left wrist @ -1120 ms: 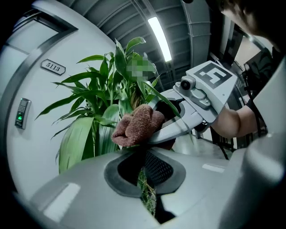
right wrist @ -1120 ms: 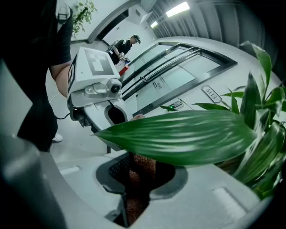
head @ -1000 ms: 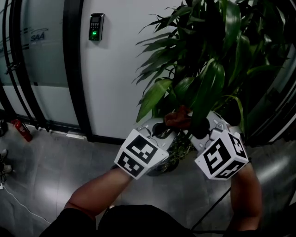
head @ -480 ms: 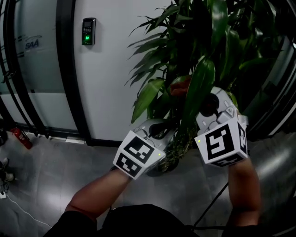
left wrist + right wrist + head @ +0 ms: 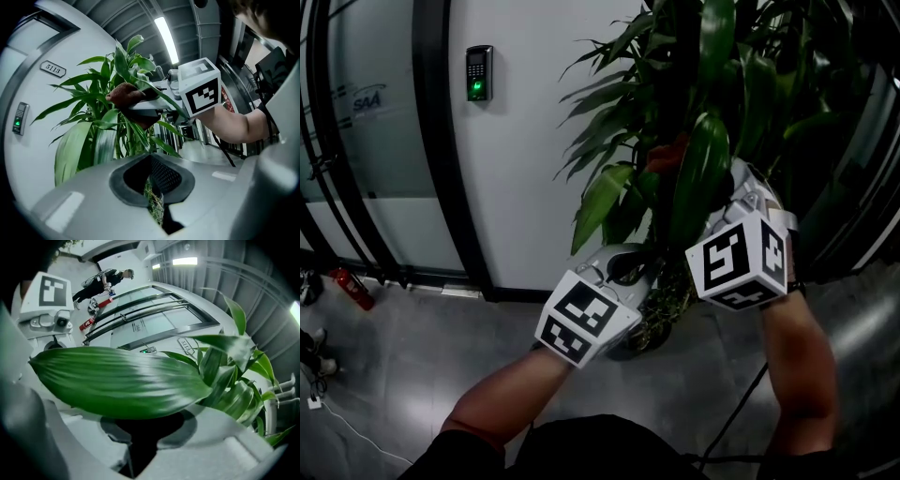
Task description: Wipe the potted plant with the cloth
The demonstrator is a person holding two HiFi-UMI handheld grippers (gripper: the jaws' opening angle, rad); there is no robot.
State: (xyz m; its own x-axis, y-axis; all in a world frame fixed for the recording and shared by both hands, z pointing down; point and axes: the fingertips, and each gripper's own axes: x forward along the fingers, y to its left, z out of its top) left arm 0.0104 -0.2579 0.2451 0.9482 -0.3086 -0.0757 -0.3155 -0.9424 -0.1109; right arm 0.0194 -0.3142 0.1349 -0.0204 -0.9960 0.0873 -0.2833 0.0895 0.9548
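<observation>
The potted plant (image 5: 712,103) stands against the white wall, with long green leaves. My right gripper (image 5: 677,161) is shut on a reddish-brown cloth (image 5: 666,155) and presses it on a broad hanging leaf (image 5: 698,183). From the left gripper view the cloth (image 5: 125,95) shows bunched at the right gripper's (image 5: 133,104) tip among the leaves. That leaf (image 5: 117,380) lies across the right gripper's own jaws (image 5: 140,432). My left gripper (image 5: 630,265) sits lower, near the plant's base, with its jaws (image 5: 151,178) shut and nothing I can make out between them.
The pot (image 5: 664,314) stands on a glossy grey floor. A fingerprint reader (image 5: 477,73) hangs on the wall beside black-framed glass doors (image 5: 366,141). A red fire extinguisher (image 5: 352,289) lies at the left. A person (image 5: 104,280) stands farther off.
My right gripper has risen with the cloth along the broad leaf, from near the left gripper up into the foliage. The left gripper has stayed in place.
</observation>
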